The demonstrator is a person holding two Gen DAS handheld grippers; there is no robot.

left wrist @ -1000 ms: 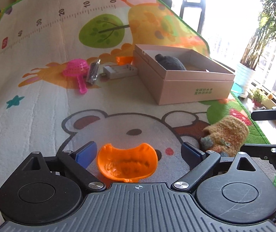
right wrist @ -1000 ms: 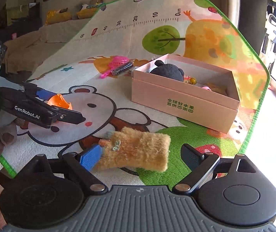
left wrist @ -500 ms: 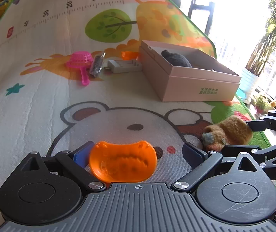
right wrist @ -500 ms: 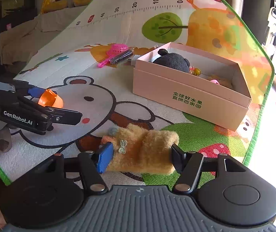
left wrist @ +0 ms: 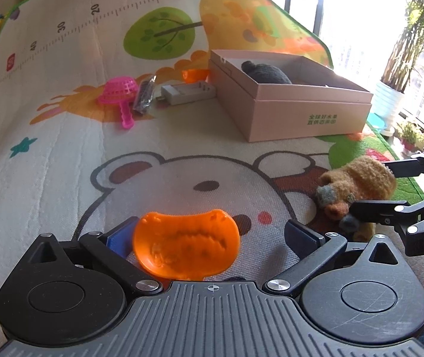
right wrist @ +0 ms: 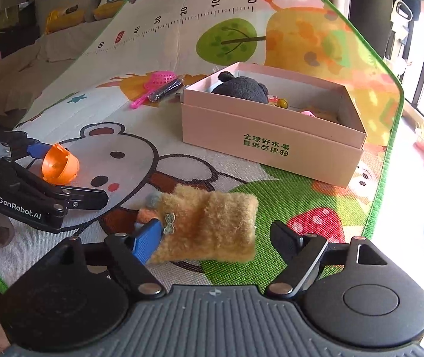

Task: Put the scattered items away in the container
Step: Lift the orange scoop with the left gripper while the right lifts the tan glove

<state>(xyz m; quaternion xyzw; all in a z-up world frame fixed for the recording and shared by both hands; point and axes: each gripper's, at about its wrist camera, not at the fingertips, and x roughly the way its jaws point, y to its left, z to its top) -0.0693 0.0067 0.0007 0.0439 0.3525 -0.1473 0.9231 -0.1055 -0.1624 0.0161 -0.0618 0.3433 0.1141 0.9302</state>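
You held both grippers low over the play mat (left wrist: 63, 154), side by side near its front edge. Your left gripper (left wrist: 212, 238) had its fingers spread as wide as they go, having just been opening; the orange plastic cup (left wrist: 186, 247) lay on its side between them, leaning against the blue left pad while the right pad stood clear of it, so nothing was clamped. Your right gripper (right wrist: 217, 238) had just been opening too, after a brief squeeze; the fuzzy tan glove (right wrist: 209, 226) lay on the mat between its fingers, touching the blue left pad, with a gap on the right side, so it was released. From the right wrist view, the cup (right wrist: 60, 165) sat at the tip of the left gripper (right wrist: 48, 175) off to the left. The pink cardboard box (right wrist: 271, 136) stood farther back on the mat toward its right edge, open, with a dark plush toy (right wrist: 241, 89) and some small bits inside. To the left of the box, just beside it, lay a white charger block (left wrist: 188, 93), a second orange piece (left wrist: 194, 74), a dark packet (left wrist: 143, 96) and a pink toy strainer (left wrist: 119, 93), all on the mat.
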